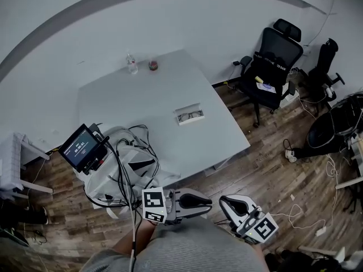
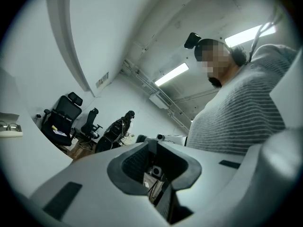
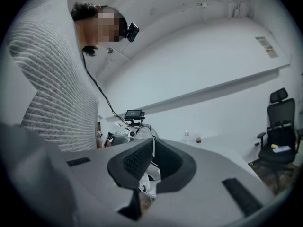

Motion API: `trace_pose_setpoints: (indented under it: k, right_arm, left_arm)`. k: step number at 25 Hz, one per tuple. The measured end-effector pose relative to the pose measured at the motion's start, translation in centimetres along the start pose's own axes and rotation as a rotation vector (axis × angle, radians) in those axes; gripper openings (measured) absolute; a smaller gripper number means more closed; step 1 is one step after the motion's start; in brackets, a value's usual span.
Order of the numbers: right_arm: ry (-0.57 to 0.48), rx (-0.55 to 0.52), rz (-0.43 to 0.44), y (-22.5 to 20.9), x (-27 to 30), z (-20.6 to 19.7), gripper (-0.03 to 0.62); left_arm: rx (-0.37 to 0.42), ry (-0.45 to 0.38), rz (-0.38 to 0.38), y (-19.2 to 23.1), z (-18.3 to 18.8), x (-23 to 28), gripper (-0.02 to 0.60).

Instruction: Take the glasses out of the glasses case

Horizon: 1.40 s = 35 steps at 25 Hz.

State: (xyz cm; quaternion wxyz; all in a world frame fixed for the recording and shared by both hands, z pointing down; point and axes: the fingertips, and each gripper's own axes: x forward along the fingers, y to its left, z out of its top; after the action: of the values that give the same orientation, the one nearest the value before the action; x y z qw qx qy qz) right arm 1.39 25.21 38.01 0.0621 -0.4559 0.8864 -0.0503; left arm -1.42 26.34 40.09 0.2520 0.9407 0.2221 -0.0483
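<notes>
Head view: left claw [image 1: 207, 200] and right claw [image 1: 223, 202], both pressed together at bottom centre, should spread before reaching the mid-frame glasses case [image 1: 189, 116].

My left gripper [image 1: 207, 200] and right gripper [image 1: 223, 200] are pale grey, with black ribbed pads [image 2: 135, 162] and cubes [image 1: 153, 204] in black-and-white squares. My sweater [image 1: 187, 251] is grey, finely striped. Table [image 1: 142, 106] and case [image 1: 189, 116] are white. The chairs [image 1: 272, 61] at two o'clock are black, the floor [image 1: 266, 169] brown wood.

Cable clutter [image 1: 129, 152] at table [image 1: 147, 103] corner
</notes>
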Motion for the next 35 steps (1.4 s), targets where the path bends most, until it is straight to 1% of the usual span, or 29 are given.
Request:
trace_pose_setpoints:
  k: [2, 4, 7, 10, 12, 14, 20, 23, 28, 32, 35]
  right_arm:
    - [-0.012, 0.033, -0.039, -0.8, -0.8, -0.2, 0.02]
    - [-0.005, 0.058, -0.055, -1.4, -1.5, -0.4, 0.02]
    - [0.007, 0.083, -0.036, -1.7, -2.0, -0.3, 0.02]
    - [0.022, 0.097, -0.008, -1.9, -2.3, -0.6, 0.02]
    - [0.026, 0.107, 0.004, -2.4, -2.4, -0.8, 0.02]
    - [0.02, 0.124, 0.004, -3.0, -2.3, -0.9, 0.02]
    - [0.004, 0.145, 0.012, -4.7, -1.2, -0.6, 0.02]
    - [-0.024, 0.165, 0.005, -6.3, 0.0, 0.0, 0.02]
    - [-0.051, 0.167, -0.011, -10.4, 3.3, 1.2, 0.02]
    - [-0.053, 0.18, 0.016, -13.1, 6.6, 1.5, 0.02]
    - [-0.046, 0.184, 0.042, -14.9, 9.2, 1.6, 0.02]
  left_arm:
    - [-0.001, 0.014, -0.006, -0.2, -0.6, 0.4, 0.059]
    - [0.003, 0.023, 0.0, -0.3, -1.1, 1.1, 0.058]
    - [0.027, 0.005, 0.039, 0.2, -1.1, 2.1, 0.058]
    - [0.065, -0.042, 0.105, 0.8, -0.5, 2.7, 0.059]
    - [0.075, -0.077, 0.138, 1.1, -0.1, 2.8, 0.058]
    - [0.07, -0.094, 0.149, 1.2, -0.1, 2.7, 0.06]
    - [0.066, -0.077, 0.156, 3.4, -0.1, 2.5, 0.06]
    - [0.078, -0.103, 0.163, 4.8, 1.3, 2.2, 0.06]
    - [0.105, -0.178, 0.192, 8.4, 5.6, 1.2, 0.06]
    - [0.131, -0.207, 0.204, 11.0, 8.2, 0.3, 0.06]
    - [0.125, -0.215, 0.211, 13.1, 9.3, -0.5, 0.06]
